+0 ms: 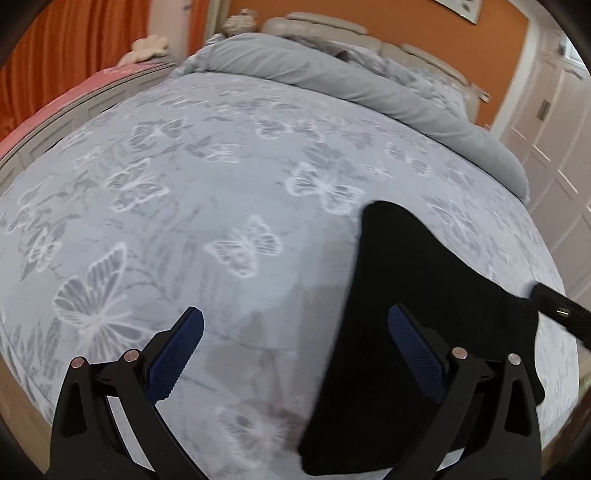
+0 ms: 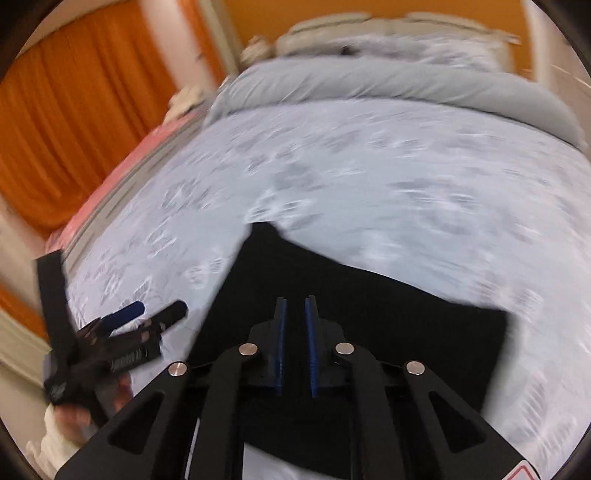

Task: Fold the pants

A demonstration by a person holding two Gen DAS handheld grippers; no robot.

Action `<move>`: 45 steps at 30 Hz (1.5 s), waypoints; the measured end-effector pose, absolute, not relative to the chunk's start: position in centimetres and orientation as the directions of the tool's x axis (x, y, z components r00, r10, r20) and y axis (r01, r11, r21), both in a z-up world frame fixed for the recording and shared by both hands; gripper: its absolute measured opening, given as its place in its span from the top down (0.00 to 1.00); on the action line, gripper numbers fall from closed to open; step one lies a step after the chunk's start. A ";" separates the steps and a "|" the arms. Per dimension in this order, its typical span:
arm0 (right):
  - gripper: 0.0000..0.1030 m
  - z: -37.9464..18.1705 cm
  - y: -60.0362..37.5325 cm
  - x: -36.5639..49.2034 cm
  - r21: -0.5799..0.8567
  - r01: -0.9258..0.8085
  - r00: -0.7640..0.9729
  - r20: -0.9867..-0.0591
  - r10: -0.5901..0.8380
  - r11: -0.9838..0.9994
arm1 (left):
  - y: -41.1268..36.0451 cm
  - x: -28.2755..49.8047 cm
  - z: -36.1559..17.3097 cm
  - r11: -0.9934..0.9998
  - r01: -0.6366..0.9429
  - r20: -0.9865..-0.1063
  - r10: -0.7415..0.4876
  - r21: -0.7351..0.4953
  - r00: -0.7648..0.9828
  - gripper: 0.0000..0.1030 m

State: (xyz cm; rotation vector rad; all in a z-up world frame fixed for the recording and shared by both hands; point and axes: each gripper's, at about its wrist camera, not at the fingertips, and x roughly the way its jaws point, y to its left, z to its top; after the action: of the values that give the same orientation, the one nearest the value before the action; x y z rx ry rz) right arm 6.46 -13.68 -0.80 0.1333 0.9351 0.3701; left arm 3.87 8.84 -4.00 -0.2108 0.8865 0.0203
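Note:
Black pants [image 1: 417, 280] lie on the butterfly-print bed cover [image 1: 221, 192], right of centre in the left wrist view. My left gripper [image 1: 295, 326] hovers open over the pants' left edge, and nothing is between its blue pads [image 1: 177, 354]. The right gripper [image 1: 535, 291] comes in from the right and its tip meets the pants' right corner. In the blurred right wrist view the right gripper [image 2: 295, 301] stands over the pants [image 2: 388, 306] with its pads almost together, and only black cloth shows in the slit. The left gripper [image 2: 159, 308] is at the lower left, held by a hand [image 2: 122, 391].
A rolled grey duvet [image 1: 332, 74] and a padded headboard [image 1: 332, 22] lie at the far end of the bed. Orange curtains [image 1: 74, 48] and a pink-covered ledge [image 1: 55, 103] run along the left. White doors [image 1: 554, 129] stand at the right.

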 end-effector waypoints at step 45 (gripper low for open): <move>0.56 -6.2 -27.8 -3.4 0.341 0.015 0.536 -0.797 0.280 0.940 | 6.7 3.4 -5.2 0.991 -0.031 -0.791 -0.083 -0.128 0.607 0.05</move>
State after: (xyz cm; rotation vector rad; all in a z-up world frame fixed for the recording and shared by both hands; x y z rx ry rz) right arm -3.41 -27.78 -6.23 0.3254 0.9974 0.1609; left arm 3.44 6.70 -5.15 -0.1334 0.9193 -0.0299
